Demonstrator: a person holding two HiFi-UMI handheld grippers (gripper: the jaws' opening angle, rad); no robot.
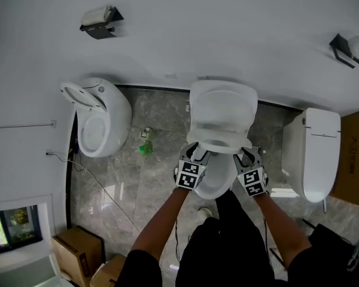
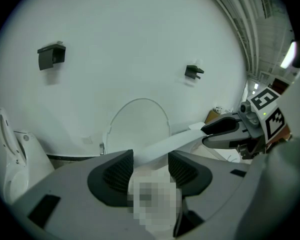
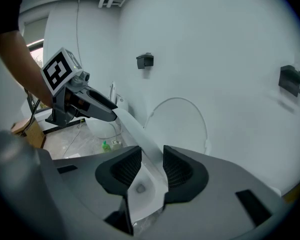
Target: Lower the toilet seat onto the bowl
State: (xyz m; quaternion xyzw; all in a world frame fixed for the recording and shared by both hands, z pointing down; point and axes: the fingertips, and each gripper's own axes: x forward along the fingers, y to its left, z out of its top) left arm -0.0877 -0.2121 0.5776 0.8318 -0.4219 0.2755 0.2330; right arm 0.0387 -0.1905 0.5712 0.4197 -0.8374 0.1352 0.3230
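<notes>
White seat (image 1: 221, 146) sits part-way down: its front edge is lifted well clear of the bowl (image 1: 217, 186) and tipped forward from the lid (image 1: 222, 103), which stands upright against the wall. The left gripper (image 1: 198, 153) is clamped on the seat's front-left corner and the right gripper (image 1: 245, 153) on its front-right. Each gripper view shows the thin rim running between the ribbed pads, with a pad on either face, and on across to the other tool.

The seat swings on its hinge, so both hands should probably come down and slightly forward along that arc. The wrists should roll so the pads stay flat on the rim. Keeping the two grippers level matters, since one side leading would likely twist the seat at the hinge. The hold is only on the edge, so a slow descent seems safer than a quick one.

The main risk I see is the under-side jaws getting trapped between seat and bowl. It would be best to stop just short of contact, loosen the grip and draw the tools out toward the person. The lid should be left standing.

Other toilets (image 1: 102, 121) stand well apart on either side. A green bottle (image 1: 145, 149) lies on the floor to the left, out of the way.
</notes>
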